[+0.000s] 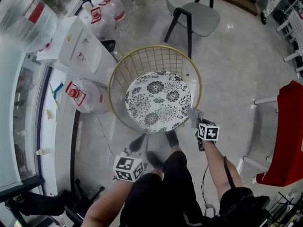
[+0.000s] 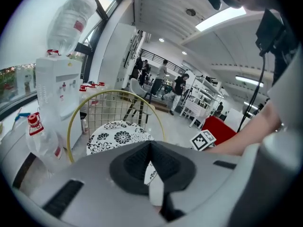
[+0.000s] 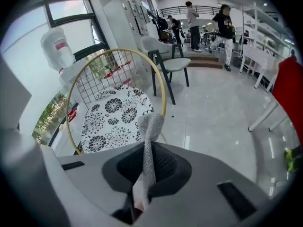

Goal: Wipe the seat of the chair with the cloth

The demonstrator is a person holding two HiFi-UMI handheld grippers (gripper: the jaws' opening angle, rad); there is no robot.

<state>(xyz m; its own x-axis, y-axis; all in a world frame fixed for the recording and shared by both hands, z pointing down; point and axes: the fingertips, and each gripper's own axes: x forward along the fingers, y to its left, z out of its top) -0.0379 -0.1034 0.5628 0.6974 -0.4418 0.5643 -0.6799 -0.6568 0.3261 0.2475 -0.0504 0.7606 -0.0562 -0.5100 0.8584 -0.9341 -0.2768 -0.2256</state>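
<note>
right gripper clamped on grey cloth | floral chair seat beyond, left

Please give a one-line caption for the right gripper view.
Right gripper shut on the grey cloth, floral chair seat beyond.

The left gripper and right gripper have pale grey moulded bodies with black ribbed pads. Each carries a white marker cube with black squares. The person wears black trousers and dark shoes. A black cable runs along the right forearm.

white water dispenser, water jugs, grey chair, red fabric
</note>
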